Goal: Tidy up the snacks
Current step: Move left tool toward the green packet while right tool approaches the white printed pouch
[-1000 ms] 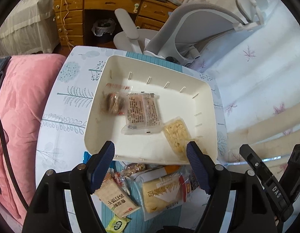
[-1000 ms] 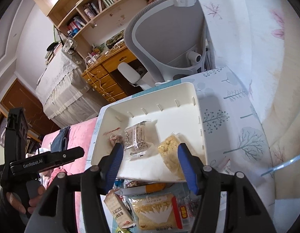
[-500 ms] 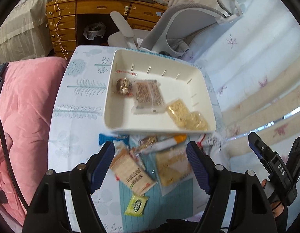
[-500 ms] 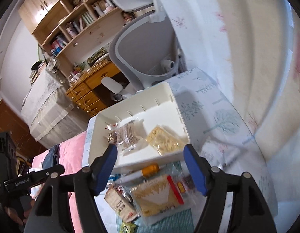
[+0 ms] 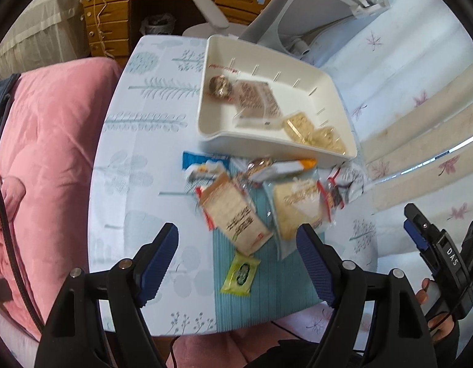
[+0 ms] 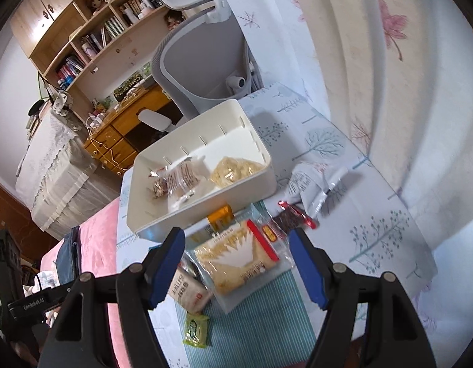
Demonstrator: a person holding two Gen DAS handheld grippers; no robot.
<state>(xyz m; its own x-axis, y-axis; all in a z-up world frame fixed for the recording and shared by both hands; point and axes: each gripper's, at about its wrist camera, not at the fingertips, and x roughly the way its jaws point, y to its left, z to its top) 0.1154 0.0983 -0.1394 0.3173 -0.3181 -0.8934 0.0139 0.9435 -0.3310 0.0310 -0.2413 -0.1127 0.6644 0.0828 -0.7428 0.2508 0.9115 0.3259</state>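
Observation:
A white bin (image 5: 224,145) (image 6: 205,211) on the small table holds a brown round snack (image 5: 219,86), a clear printed packet (image 5: 257,99) and a yellow cracker packet (image 5: 313,133). In front of it lies a pile of loose snacks: a tan packet (image 5: 236,214), a yellow bread packet (image 5: 297,211) (image 6: 236,260), a small green packet (image 5: 241,274) (image 6: 196,329), an orange-tipped packet (image 5: 282,167) and a blue one (image 5: 202,159). My left gripper (image 5: 238,263) is open and empty above the near pile. My right gripper (image 6: 238,268) is open and empty over the bread packet.
The table (image 5: 129,184) has a tree-print cloth and a teal mat (image 5: 267,282). A pink bed (image 5: 43,159) lies left, a grey office chair (image 6: 205,58) and wooden desk (image 5: 120,9) behind, curtains (image 6: 389,61) right. A white wrapper (image 6: 313,181) lies right of the bin.
Both grippers have pulled back and up from the bin, so the loose snack pile in front of it now shows in full. Both stayed open and empty.

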